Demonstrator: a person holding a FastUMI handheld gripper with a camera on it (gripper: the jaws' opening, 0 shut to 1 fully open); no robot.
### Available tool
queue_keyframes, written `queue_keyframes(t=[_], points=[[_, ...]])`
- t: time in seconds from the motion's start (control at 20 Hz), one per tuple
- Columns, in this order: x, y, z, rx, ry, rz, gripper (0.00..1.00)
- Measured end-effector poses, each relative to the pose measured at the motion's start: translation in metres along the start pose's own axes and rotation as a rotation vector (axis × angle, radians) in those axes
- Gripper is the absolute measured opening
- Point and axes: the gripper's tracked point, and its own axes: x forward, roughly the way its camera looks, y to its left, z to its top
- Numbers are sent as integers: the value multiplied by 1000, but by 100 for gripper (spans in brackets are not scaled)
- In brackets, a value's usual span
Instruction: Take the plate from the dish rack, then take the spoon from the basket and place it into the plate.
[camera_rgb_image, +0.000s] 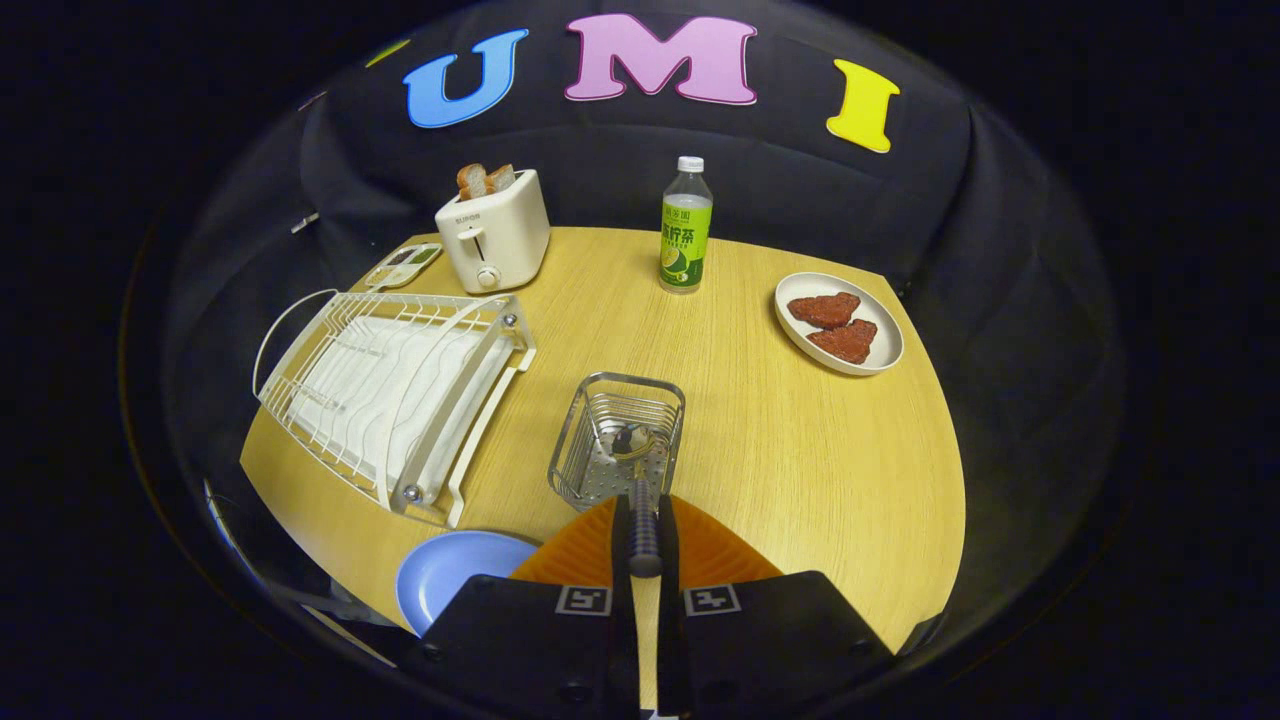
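Note:
My gripper (645, 545) is shut on the dark handle of the spoon (643, 500). The spoon points forward, and its bowl end (632, 443) still reaches over the metal mesh basket (618, 440) just ahead of the fingers. A blue plate (450, 580) lies on the wooden table at the near edge, to the left of my fingers and partly hidden behind the gripper body. The white wire dish rack (395, 385) stands to the left of the basket with no plate in it.
A white toaster (493, 238) with bread slices stands at the back left, a small tray (405, 265) beside it. A green-labelled bottle (686, 228) is at the back centre. A white plate with two reddish pieces (838, 322) sits on the right.

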Motion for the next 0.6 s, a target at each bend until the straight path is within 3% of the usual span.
queue_keyframes(t=[0.25, 0.6], points=[[-50, 3, 21, 62, -92, 43, 11], [-118, 48, 4, 58, -134, 227, 11]])
